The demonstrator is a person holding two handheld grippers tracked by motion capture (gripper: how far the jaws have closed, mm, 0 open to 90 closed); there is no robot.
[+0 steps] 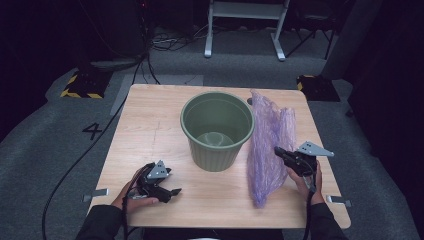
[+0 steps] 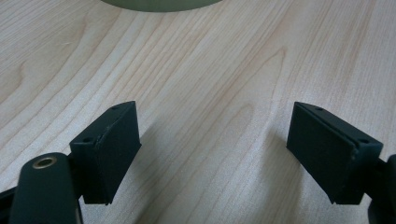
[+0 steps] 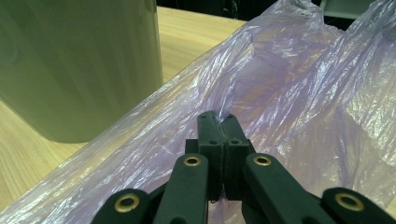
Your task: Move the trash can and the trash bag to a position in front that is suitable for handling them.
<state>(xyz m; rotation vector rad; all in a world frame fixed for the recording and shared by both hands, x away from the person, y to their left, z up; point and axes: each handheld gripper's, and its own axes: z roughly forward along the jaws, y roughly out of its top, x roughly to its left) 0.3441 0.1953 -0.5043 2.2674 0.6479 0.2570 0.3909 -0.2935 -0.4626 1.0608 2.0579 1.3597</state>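
Right gripper [image 1: 278, 150], jaws clamped on the purple bag [image 1: 267, 150], should lift gently; left gripper [image 1: 176, 191] (jaws apart) can steady the bin [image 1: 217, 131] mid-desk.

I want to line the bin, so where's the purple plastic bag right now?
In the high view, the purple plastic bag lies on the table's right side, just right of the green bin, with the right gripper pinching its edge.

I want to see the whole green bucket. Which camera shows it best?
The high view: the green bucket stands there whole, rim, inside and ribbed wall, mid-table beside the purple bag. The right gripper view catches just a stretch of its wall, close up. The left gripper view catches a sliver of its base at the top edge.
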